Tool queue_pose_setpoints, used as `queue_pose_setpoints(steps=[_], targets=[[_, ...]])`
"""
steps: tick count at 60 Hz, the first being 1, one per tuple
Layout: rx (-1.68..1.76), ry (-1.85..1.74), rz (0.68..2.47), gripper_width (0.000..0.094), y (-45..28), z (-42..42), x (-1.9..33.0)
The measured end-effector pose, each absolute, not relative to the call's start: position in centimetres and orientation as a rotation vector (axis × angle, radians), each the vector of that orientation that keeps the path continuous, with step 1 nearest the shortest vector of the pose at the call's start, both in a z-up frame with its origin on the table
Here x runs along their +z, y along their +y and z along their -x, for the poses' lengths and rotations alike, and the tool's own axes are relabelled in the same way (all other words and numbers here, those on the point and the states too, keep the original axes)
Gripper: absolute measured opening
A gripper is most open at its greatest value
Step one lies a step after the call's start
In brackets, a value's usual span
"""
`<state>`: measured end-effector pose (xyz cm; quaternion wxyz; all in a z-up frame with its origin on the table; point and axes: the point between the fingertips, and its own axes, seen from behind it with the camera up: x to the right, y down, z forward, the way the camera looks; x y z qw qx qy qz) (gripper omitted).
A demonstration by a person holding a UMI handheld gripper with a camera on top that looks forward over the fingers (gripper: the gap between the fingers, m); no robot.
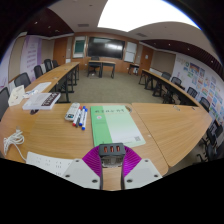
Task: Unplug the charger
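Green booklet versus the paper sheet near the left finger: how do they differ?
The green booklet is green-and-white and lies just ahead of the fingers; the paper sheet is plain white and lies beside the gripper. The booklet shows whole; the sheet is partly cut off. Both lie flat on the wooden table.

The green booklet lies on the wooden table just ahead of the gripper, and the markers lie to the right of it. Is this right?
Not quite. In the gripper view, the markers lie to the left of the green booklet, not the right. The rest holds: the booklet lies on the wooden table just ahead of the gripper.
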<state>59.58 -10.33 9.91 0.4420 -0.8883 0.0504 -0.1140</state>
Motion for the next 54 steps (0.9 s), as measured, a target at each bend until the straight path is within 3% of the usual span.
queue_pose_setpoints(steps=[9,18,21,27,38,54], targets=[[-0.264,0.152,2.398,0.0284,-13.5,-62.2,2.1],[-0.194,0.166,2.388,0.0383,-13.2,-61.8,0.8],[-0.196,0.160,2.361,0.0497,-13.1,-61.8,1.1],[-0.177,0.134,2.324,0.0870,-13.1,-61.0,1.8],[-0.217,0.087,2.211,0.0853,-15.2,-59.6,6.0],[-0.237,0.069,2.060,0.0850,-25.7,-54.3,16.0]])
